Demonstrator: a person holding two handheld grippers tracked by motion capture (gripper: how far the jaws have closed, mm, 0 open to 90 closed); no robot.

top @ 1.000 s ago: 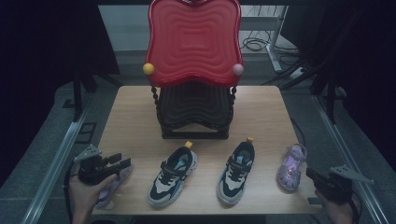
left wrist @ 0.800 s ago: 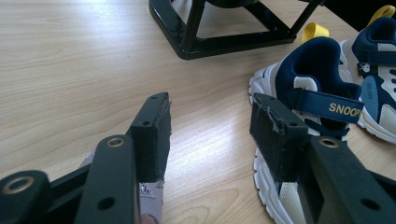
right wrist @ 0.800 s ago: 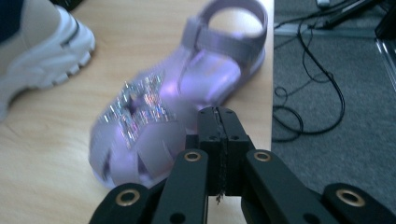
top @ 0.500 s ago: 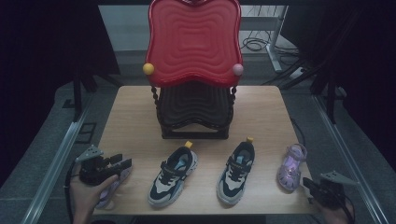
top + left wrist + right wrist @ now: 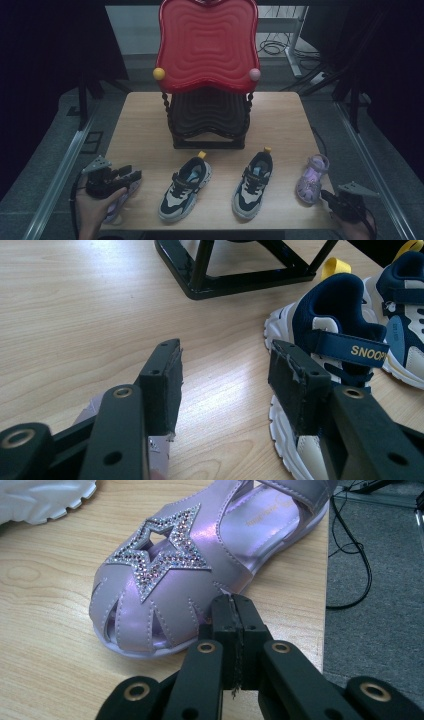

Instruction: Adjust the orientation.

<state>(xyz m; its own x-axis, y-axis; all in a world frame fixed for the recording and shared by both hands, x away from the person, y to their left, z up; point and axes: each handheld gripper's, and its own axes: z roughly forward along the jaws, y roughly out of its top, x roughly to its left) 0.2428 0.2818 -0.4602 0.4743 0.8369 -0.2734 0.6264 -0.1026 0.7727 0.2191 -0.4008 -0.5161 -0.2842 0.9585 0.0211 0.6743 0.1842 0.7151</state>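
A purple sandal point(image 5: 311, 177) with a glittering star point(image 5: 160, 555) lies at the table's near right. My right gripper point(image 5: 326, 195) sits just behind its toe, jaws shut with nothing between them point(image 5: 234, 607). At the near left, my left gripper point(image 5: 134, 176) stands open over a second purple sandal point(image 5: 119, 204), part of which peeks out beneath the left jaw point(image 5: 90, 407). Bare wood shows between its pads point(image 5: 225, 372). A navy and white sneaker point(image 5: 184, 187) point(image 5: 330, 340) lies just beyond its right jaw. A matching sneaker point(image 5: 252, 185) lies farther right.
A red wavy-surfaced stand point(image 5: 207, 45) on a black frame point(image 5: 207, 120) point(image 5: 240, 282) rises at the back middle of the wooden table point(image 5: 280, 115). Cables point(image 5: 350, 555) trail on the grey floor off the table's right edge.
My right gripper has slipped a little toward the near edge of the high view, staying shut. The left gripper and the shoes have not moved.
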